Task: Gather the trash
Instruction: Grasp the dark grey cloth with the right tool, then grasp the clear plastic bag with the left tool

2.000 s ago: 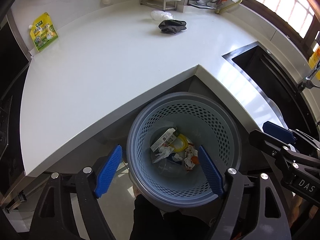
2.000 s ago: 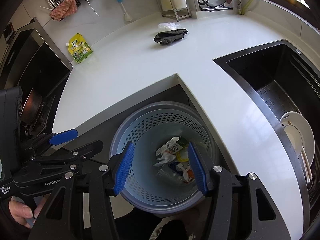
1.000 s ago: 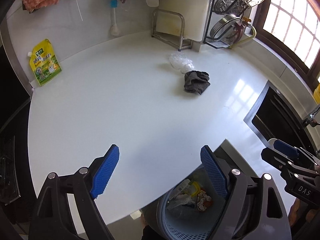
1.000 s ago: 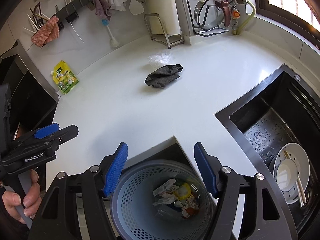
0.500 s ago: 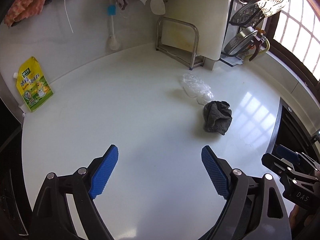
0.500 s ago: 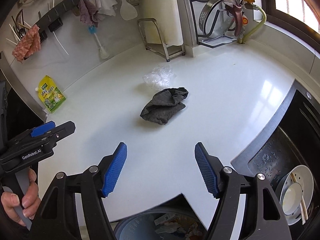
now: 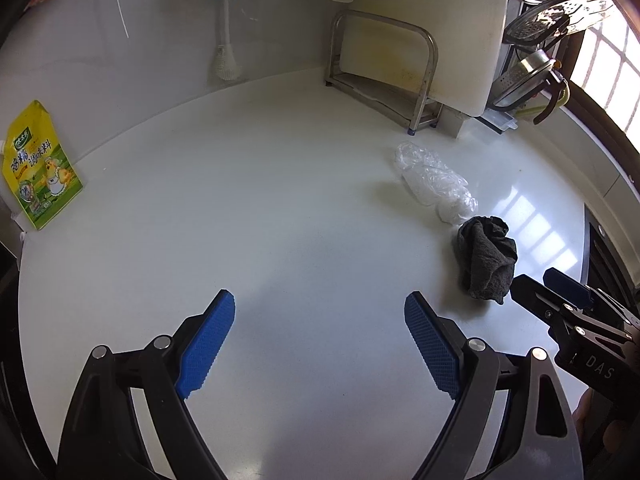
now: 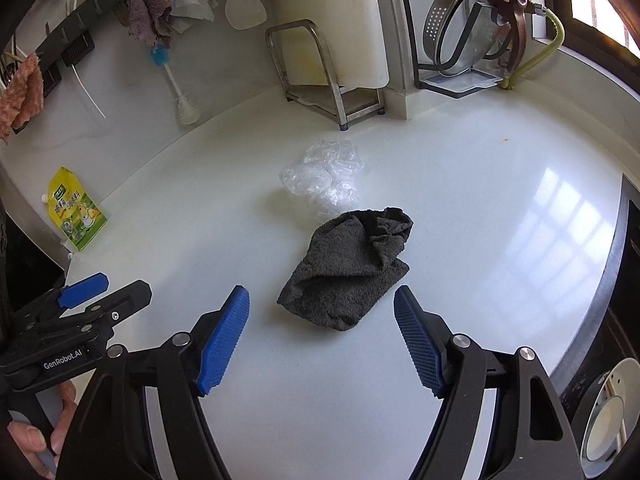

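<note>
A crumpled clear plastic wrap [image 8: 324,176] lies on the white counter, touching a dark grey rag [image 8: 348,268] in front of it. Both also show in the left wrist view, the wrap [image 7: 434,180] and the rag [image 7: 486,258] at the right. My right gripper [image 8: 322,336] is open and empty, just short of the rag, which lies between its fingers' line. My left gripper [image 7: 320,344] is open and empty over bare counter, left of the rag. A yellow-green pouch [image 8: 76,212] stands at the counter's left edge and shows in the left wrist view [image 7: 38,170] too.
A metal rack with a white cutting board [image 8: 332,32] stands behind the wrap. A dish rack with a steel colander [image 8: 468,28] is at the back right. A black sink [image 8: 616,320] with a white bowl [image 8: 608,412] lies to the right. A bottle brush [image 8: 178,92] leans on the wall.
Both grippers have moved up from over the trash basket and forward over the counter. The basket has left both views. The rag and wrap are now much closer to the right gripper.
</note>
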Motion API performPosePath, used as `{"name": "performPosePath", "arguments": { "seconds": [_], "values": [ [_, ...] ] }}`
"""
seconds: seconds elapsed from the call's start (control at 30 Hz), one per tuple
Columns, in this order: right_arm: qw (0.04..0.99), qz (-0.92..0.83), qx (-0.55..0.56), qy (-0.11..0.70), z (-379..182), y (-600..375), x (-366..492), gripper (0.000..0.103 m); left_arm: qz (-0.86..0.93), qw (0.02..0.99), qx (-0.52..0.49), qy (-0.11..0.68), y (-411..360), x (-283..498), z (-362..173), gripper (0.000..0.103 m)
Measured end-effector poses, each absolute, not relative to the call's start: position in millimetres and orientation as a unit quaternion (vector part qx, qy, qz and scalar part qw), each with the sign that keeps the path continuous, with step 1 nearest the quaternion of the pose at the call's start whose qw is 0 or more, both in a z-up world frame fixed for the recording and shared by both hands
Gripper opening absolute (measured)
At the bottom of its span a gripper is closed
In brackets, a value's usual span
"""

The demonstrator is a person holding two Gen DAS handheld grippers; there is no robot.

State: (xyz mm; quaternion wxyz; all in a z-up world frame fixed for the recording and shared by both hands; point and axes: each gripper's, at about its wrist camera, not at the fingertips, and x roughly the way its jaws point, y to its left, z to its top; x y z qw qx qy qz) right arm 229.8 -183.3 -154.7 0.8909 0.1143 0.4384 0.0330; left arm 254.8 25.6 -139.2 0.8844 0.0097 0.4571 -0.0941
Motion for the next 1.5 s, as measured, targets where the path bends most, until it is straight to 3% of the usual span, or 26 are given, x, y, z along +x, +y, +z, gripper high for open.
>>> {"name": "performPosePath", "arguments": {
  "seconds": [0.57,0.67,0.83,0.9,1.5],
  "values": [
    [0.882,-0.024,0.089,0.463,-191,-181,273,0.074,-0.109,0.876,0.012,0.469,19,265,-152,0.085],
    [0.881,-0.018,0.092,0.464,-192,-183,273,0.065,-0.118,0.872,0.013,0.475,11,271,-155,0.085],
    [0.877,0.010,0.124,0.464,-190,-197,269,0.029,-0.127,0.873,0.022,0.471,-4,278,-155,0.085],
    [0.878,0.012,0.133,0.460,-186,-204,264,0.024,-0.133,0.872,0.024,0.470,-13,283,-155,0.085],
    [0.890,-0.064,0.192,0.408,-139,-283,171,0.020,-0.170,0.868,0.015,0.466,-111,364,-167,0.085]
  ]
}}
